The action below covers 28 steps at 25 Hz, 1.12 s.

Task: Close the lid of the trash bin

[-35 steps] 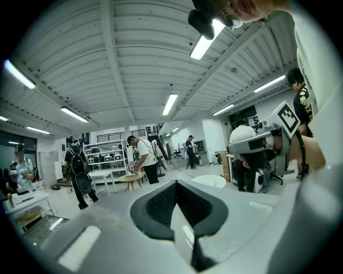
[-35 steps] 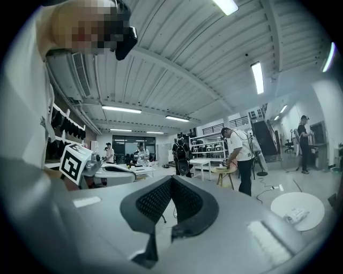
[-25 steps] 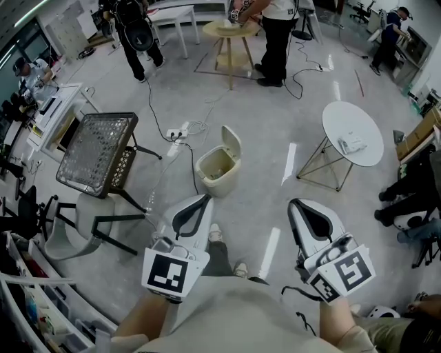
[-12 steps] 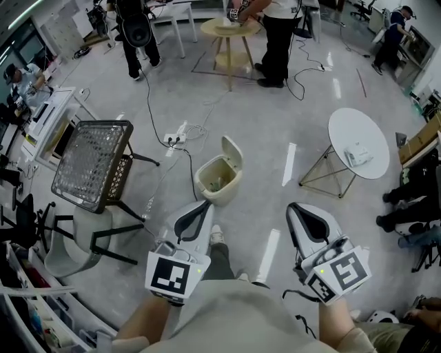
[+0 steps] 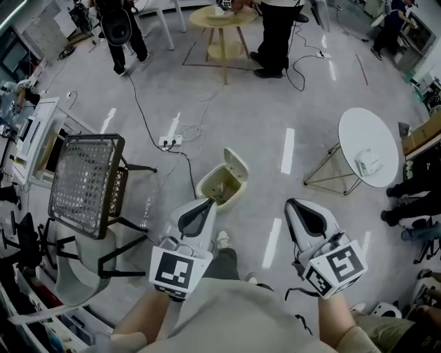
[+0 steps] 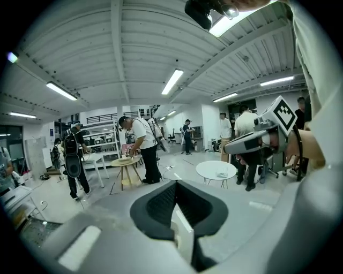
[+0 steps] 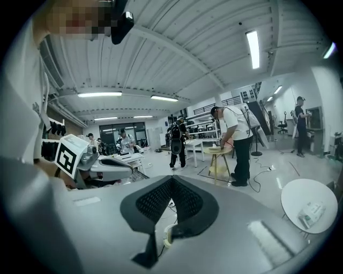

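We log: bin (image 5: pixel 218 187), lid (image 5: pixel 236 164) raised, at one o'clock of left gripper (image 5: pixel 205 203); right gripper (image 5: pixel 295 204); both clamped together, empty.

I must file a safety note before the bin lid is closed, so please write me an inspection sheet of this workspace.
Surface: grey floor with white stripes; no spill seen.
Job's things: trash bin just ahead, its lid standing open.
Clutter: mesh chair at left; round white table at right, small box on it.
Grippers: left tongs and right tongs both shut, empty, short of the bin.
Cables: power strip on the floor, black cord running beside the bin.
Surroundings: people standing by a wooden table farther off.
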Motion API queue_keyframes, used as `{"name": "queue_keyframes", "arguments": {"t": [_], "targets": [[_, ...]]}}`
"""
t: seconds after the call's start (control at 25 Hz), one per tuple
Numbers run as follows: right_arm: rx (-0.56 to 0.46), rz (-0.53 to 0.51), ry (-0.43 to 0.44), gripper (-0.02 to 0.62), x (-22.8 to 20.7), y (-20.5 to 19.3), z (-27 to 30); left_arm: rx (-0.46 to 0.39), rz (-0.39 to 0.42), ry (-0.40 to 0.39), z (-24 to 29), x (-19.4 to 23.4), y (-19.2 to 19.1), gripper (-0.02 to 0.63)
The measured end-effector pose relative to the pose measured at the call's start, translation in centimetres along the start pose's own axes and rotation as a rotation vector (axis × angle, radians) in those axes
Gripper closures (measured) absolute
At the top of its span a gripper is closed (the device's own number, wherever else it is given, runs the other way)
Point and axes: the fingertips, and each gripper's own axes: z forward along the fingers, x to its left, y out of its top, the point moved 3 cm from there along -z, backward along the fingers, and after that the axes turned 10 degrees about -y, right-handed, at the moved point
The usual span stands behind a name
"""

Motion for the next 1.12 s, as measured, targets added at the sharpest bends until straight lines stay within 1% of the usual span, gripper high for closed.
{"name": "queue_keyframes", "arguments": {"t": [0.2, 0.36, 0.6, 0.76, 0.88, 1.12], "targets": [[0.055, 0.02, -0.025, 0.592, -0.9, -0.3, 6.7, 0.032, 0.0, -0.044, 3.5, 5.7, -1.1, 0.603], [0.104, 0.023, -0.042, 0.592, -1.5, -1.8, 11.9, 0.05, -0.018, -0.066, 6.0, 9.7, -3.2, 0.603], [0.16, 0.029, -0.06, 0.592, -2.8, -3.7, 18.1, 0.078, -0.069, -0.11, 9.0, 13.6, -6.4, 0.603], [0.215, 0.065, -0.059, 0.592, -4.0, -5.6, 21.2, 0.094, -0.111, -0.098, 10.6, 15.4, -8.0, 0.603], [0.271, 0.08, -0.047, 0.592, -5.1, -8.1, 23.5, 0.116, -0.151, -0.081, 11.7, 16.2, -9.8, 0.603], [0.366, 0.109, -0.016, 0.592, -7.4, -13.4, 28.4, 0.171, -0.197, -0.043, 14.0, 17.3, -13.3, 0.603]]}}
